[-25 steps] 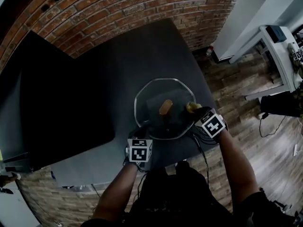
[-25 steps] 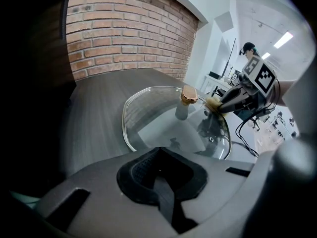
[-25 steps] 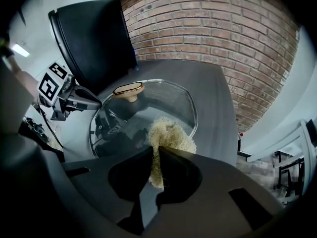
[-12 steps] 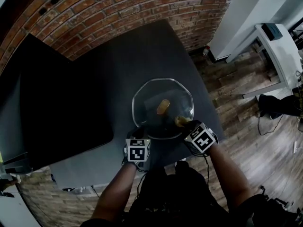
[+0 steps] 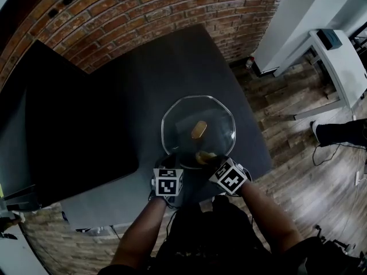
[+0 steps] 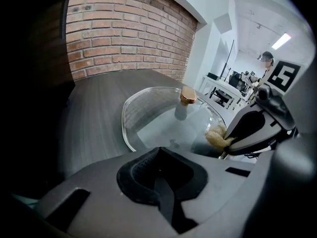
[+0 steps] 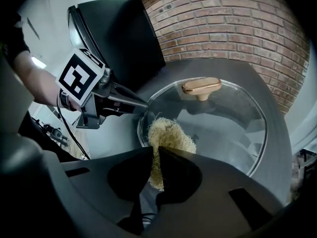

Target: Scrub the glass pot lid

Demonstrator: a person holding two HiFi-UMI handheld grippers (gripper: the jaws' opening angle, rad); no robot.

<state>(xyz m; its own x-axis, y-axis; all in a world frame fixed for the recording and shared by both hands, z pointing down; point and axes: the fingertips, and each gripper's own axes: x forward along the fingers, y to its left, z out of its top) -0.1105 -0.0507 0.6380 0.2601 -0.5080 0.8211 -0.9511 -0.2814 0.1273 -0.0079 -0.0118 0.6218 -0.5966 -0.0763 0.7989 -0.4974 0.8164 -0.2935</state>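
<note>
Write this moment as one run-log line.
left gripper: shut, tips at glass lid rim | right gripper: shut on scrubber | scrubber: on lid

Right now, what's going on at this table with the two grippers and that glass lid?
A person is scrubbing a glass pot lid that lies on a dark table by a brick wall. The right gripper is shut on a yellowish fibrous scrubber, which sits on the glass near the lid's near edge. The left gripper is closed at the rim close beside it, apparently pinching the lid to steady it. The lid's tan knob stands untouched in the middle.
</note>
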